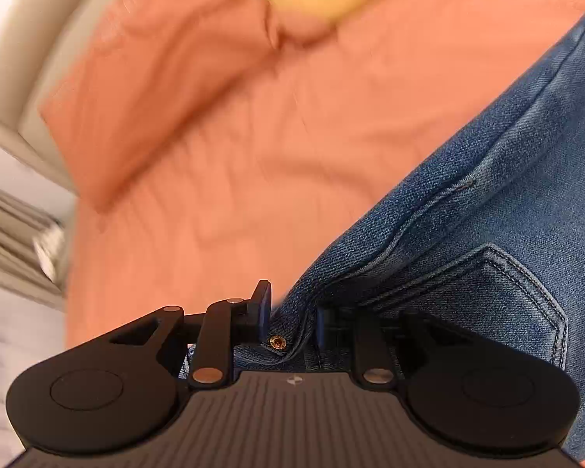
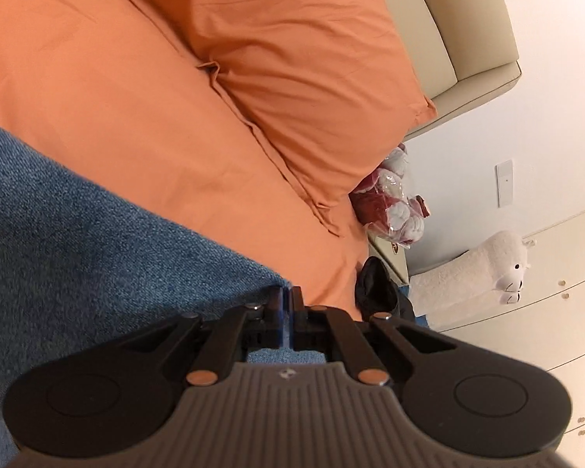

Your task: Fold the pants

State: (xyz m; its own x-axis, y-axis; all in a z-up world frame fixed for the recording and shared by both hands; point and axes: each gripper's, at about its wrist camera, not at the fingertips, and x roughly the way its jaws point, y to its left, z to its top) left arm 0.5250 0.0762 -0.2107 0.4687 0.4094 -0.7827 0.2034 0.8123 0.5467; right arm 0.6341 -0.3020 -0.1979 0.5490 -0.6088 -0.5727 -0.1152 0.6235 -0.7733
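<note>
Jeans (image 1: 487,202) hang over the orange bedsheet (image 1: 222,179), long axis running away from the left gripper (image 1: 292,312), which pinches the waistband corner; the right gripper (image 2: 286,304) is fully closed on another denim edge.

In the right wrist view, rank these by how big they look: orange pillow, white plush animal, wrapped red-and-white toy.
1. orange pillow, clearly largest.
2. white plush animal.
3. wrapped red-and-white toy, close to the plush in apparent size; differing distance from the camera makes that order unsure.

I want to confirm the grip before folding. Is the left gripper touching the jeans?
Touching. The left wrist view shows the left gripper with its fingers closed on a bunched edge of the jeans near a copper rivet.
</note>
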